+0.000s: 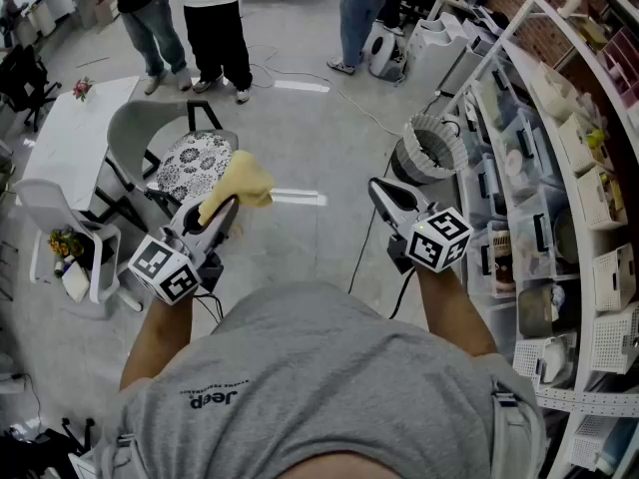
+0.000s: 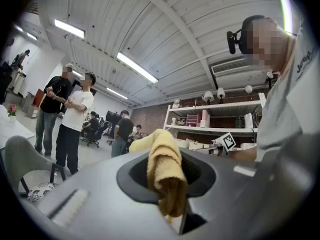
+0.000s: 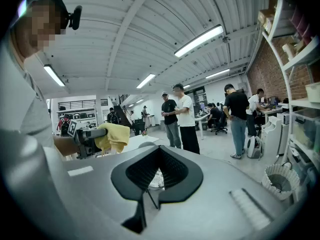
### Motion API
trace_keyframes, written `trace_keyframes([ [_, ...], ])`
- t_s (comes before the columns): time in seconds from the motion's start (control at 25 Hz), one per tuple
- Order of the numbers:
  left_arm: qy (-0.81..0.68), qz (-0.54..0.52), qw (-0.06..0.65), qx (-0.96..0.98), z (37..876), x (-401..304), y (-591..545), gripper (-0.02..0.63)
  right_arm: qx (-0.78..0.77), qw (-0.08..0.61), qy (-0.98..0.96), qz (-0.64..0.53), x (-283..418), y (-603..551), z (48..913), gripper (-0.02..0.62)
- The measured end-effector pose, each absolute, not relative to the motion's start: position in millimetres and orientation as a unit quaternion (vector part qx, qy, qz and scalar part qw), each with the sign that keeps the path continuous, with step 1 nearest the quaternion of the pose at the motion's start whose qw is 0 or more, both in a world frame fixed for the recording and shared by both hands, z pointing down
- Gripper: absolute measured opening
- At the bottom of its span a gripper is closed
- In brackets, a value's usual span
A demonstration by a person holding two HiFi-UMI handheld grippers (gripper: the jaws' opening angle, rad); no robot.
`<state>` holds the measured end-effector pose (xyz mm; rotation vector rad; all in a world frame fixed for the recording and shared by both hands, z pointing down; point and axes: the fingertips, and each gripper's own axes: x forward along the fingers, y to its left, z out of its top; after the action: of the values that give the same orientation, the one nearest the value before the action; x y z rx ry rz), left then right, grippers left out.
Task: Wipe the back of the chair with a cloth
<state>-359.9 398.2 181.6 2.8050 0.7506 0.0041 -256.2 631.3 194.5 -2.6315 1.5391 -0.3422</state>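
Head view showed the left gripper (image 1: 226, 210) carrying the cloth (image 1: 246, 179) clenched, the right gripper (image 1: 379, 192) closed empty; next, probably reach the chair (image 1: 135, 128) back at left.

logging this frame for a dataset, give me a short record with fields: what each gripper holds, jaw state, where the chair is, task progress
left gripper: shut on the yellow cloth, which bunches out past the jaws
right gripper: jaws together, nothing between them
chair: grey, patterned cushion on the seat, ahead of the left gripper, beside a white table
contact: cloth held in the air, not on the chair's back
progress: wiping not yet begun
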Motion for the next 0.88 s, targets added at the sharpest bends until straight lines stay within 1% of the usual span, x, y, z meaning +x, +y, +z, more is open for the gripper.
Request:
trace_keyframes([
  [0.52,0.254,0.004,0.111,0.961,183.3,-349.8,399.1,0.121,-0.855,0.028,0.506,-0.108,-244.5,631.6,188.1,-0.002],
  [0.88,0.246,0.005,0.114,0.962,180.8,-346.1,415.5,0.121,-0.852,0.042,0.512,-0.101,-241.8,647.6,183.0,-0.002],
])
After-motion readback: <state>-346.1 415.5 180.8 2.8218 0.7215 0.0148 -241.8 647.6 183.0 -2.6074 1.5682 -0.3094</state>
